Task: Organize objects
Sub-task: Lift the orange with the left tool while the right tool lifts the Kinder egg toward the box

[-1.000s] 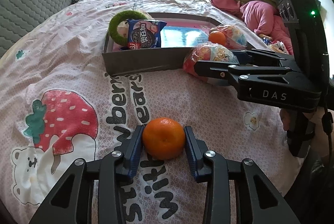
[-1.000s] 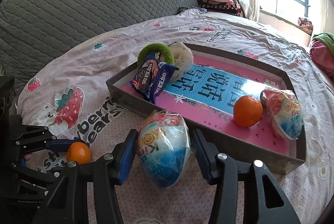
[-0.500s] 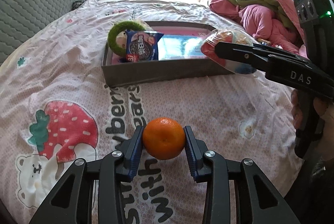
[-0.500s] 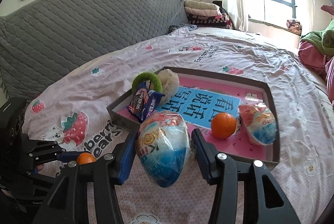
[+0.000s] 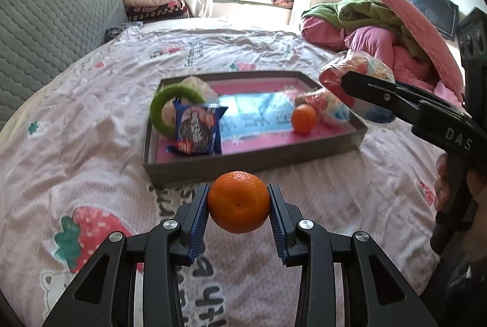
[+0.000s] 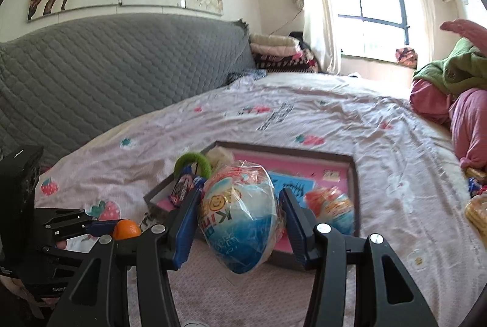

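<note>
On a bed spread with a pale pink strawberry-print sheet point(image 5: 91, 120), a grey quilted headboard point(image 6: 106, 77) rises at far left. The left claw point(image 5: 239, 206) is closed partway on a round orange mandarin point(image 5: 239, 206), its blue ribbed pads pressing both sides of the fruit, which hangs clear of the sheet just in front of a shallow grey cardboard tray with a pink lining point(image 5: 243, 165). At the tray's left end, a fuzzy green ring point(image 5: 158, 110) leans against a pale wrapped bundle point(image 5: 197, 85), with a blue foil cookie packet point(image 5: 197, 129) propped before them. Toward the tray's right end sit a second orange mandarin point(image 5: 303, 119) and, touching it, a plastic-wrapped egg-shaped toy in red, white and blue point(image 5: 330, 106). Above the tray's right corner, the right claw point(image 6: 239, 214) is clamped partway on another plastic-wrapped egg-shaped toy point(image 6: 240, 214), held off the bed with its blue end downward; in the left wrist view the same egg point(image 5: 350, 68) shows beyond the black finger. A person's hand point(image 5: 444, 184) grips that claw's handle. At far right lies a heap of green and pink bedding point(image 5: 380, 22).
</note>
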Demonstrator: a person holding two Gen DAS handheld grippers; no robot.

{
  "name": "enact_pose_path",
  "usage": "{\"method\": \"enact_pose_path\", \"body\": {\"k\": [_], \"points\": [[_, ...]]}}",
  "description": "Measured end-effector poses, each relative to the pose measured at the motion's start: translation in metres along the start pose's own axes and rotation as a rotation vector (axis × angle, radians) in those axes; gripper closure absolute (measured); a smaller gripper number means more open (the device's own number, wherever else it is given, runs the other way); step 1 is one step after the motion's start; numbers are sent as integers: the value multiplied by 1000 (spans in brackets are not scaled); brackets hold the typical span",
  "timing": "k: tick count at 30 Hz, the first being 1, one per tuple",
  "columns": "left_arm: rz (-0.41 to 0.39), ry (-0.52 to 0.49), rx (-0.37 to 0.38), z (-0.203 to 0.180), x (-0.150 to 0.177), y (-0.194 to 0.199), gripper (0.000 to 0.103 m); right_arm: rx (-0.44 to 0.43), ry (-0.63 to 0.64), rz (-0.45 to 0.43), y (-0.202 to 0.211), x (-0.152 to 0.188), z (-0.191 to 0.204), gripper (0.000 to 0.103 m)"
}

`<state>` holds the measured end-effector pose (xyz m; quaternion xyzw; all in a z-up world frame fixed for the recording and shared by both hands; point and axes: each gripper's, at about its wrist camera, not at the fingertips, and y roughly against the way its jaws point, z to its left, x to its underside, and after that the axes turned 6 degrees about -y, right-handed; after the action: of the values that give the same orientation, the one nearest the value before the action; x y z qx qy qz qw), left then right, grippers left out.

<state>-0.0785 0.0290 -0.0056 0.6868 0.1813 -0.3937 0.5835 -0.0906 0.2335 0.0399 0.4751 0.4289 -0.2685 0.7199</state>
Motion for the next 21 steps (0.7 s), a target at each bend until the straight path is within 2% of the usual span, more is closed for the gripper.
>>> {"method": "enact_pose_path", "body": {"k": [11, 21], "points": [[-74, -6, -4, -3, -33, 3, 64, 66, 24, -135, 26, -12, -4, 50], [-126, -15, 2, -2, -51, 5, 64, 116, 27, -199, 39, -19, -14, 50]]}}
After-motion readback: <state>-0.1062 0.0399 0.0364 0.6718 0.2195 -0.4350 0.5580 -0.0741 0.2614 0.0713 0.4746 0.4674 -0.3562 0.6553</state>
